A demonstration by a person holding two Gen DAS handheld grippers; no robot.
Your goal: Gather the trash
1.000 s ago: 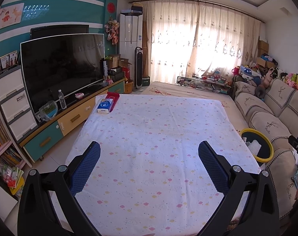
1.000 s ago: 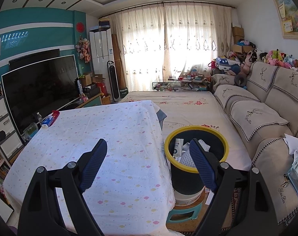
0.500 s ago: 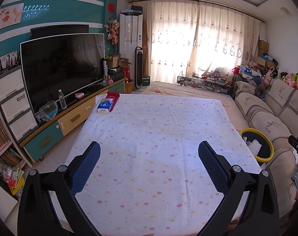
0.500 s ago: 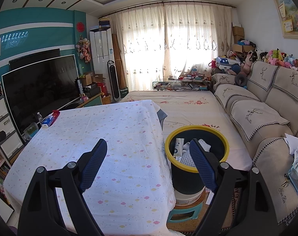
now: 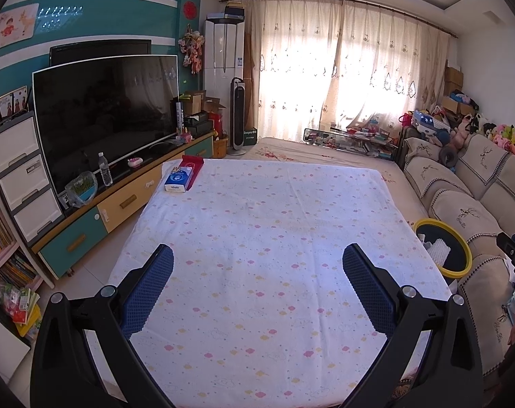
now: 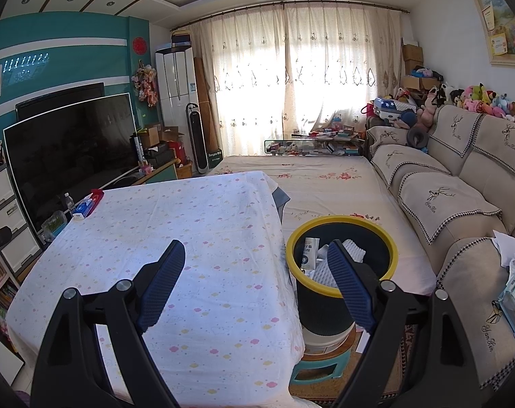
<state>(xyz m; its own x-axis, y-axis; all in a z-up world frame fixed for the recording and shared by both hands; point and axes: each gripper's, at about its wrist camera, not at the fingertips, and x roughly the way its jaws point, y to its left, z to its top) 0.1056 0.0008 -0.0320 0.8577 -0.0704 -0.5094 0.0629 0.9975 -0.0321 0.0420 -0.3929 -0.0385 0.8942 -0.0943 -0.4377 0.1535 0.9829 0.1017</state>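
A black trash bin with a yellow rim (image 6: 359, 226) stands right of the table, on a small green stool; it holds white paper and a carton. It also shows at the right edge of the left wrist view (image 5: 459, 241). My left gripper (image 5: 257, 258) is open and empty over the near part of the cloth-covered table (image 5: 257, 224). My right gripper (image 6: 255, 255) is open and empty above the table's right edge, beside the bin.
A blue tissue box (image 5: 178, 178) and a red box (image 5: 192, 165) lie at the table's far left corner. A TV cabinet (image 5: 121, 200) runs along the left. A beige sofa (image 6: 461, 204) with crumpled paper (image 6: 505, 248) lies right.
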